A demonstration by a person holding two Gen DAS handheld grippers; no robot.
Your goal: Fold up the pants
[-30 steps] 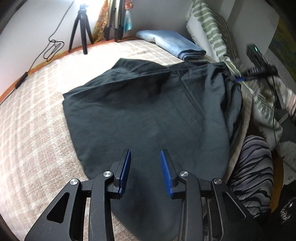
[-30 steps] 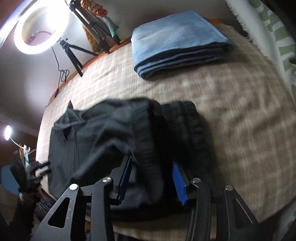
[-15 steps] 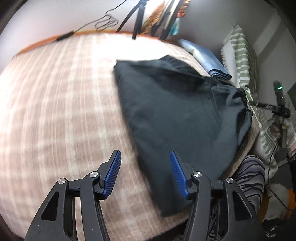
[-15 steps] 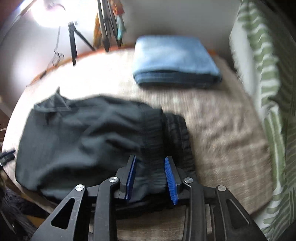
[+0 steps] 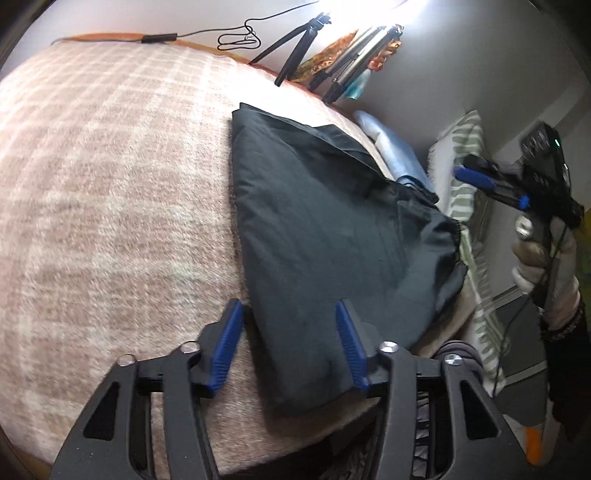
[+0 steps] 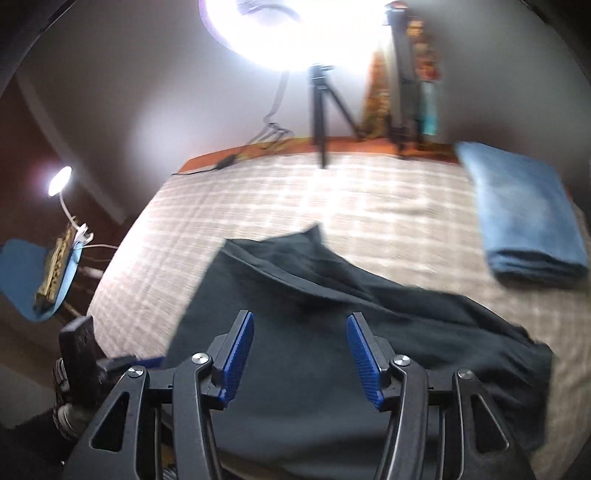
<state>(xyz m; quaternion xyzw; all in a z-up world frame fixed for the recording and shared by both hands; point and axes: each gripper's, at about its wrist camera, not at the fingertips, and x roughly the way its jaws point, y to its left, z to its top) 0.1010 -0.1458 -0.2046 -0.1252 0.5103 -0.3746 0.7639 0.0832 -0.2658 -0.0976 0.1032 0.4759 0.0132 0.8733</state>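
Dark grey-black pants (image 5: 325,236) lie folded on a pink checked blanket (image 5: 110,184), reaching the near edge of the bed. My left gripper (image 5: 290,347) is open and empty, hovering over the near corner of the pants. In the right wrist view the pants (image 6: 332,332) spread below my right gripper (image 6: 301,354), which is open and empty above them. The right gripper also shows in the left wrist view (image 5: 517,184), raised at the right, clear of the cloth.
Folded blue jeans (image 6: 524,218) lie at the back right of the bed. A ring light (image 6: 288,33) on a tripod (image 6: 325,110) and more tripod legs stand at the far edge. A green striped pillow (image 5: 465,166) lies at the right. A desk lamp (image 6: 59,181) stands at the left.
My right gripper has let go of the pants' waistband, opened wide and lifted away. My left gripper has opened wider and swung left, toward the pants' near corner.
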